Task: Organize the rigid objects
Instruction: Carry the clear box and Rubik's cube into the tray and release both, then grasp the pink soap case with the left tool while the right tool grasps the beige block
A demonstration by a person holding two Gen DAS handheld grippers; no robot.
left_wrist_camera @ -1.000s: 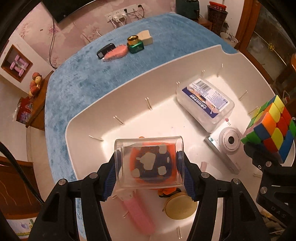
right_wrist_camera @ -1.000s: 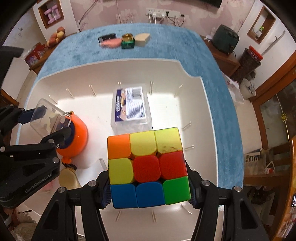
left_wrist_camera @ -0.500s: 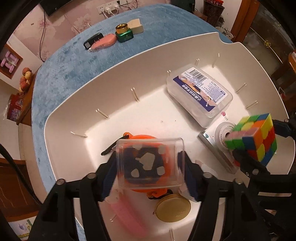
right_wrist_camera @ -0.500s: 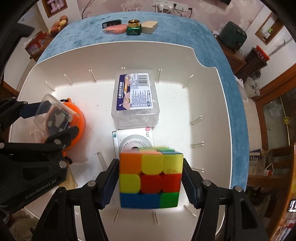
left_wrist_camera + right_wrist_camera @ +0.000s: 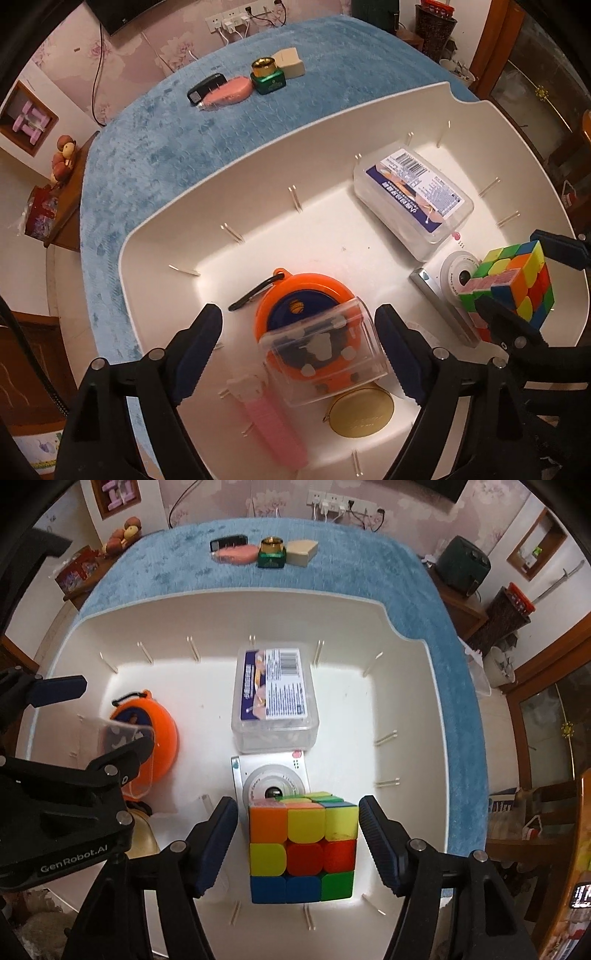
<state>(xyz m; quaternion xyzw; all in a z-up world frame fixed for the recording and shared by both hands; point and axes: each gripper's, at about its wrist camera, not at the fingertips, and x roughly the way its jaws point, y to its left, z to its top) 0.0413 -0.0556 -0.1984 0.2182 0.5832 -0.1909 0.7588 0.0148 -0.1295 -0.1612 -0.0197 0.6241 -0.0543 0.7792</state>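
Both grippers have let go since half a second ago: then each was clamped on its load, now each stands spread apart. Left gripper (image 5: 299, 332) has its jaws wide, with a gap on either side of the clear plastic box (image 5: 325, 354). That box sits tilted on top of the orange round case (image 5: 303, 302) inside the white bin (image 5: 155, 236). Whether the right finger still grazes the box corner, I cannot tell.

Right gripper (image 5: 297, 843) is likewise open, a gap showing on both sides of the puzzle cube (image 5: 303, 853). From the left wrist view the cube (image 5: 513, 284) rests partly on the silver compact camera (image 5: 439, 295), leaning on the lens side. Camera lies flat on the bin floor, lens up.

Other contents of the bin:
- labelled clear box (image 5: 275, 694), just beyond the camera, touching or nearly so
- gold round tin (image 5: 360, 413), just beside the near edge of the orange case
- pink flat clip-like piece (image 5: 269, 417), left of the tin, blurred

Bin stands on a worktop covered in blue cloth (image 5: 166, 147). At the far side of the cloth, in a row: a black item (image 5: 228, 542), a pink oval bar (image 5: 236, 555), a green bottle with gold cap (image 5: 272, 554), and a beige wedge (image 5: 302, 552).
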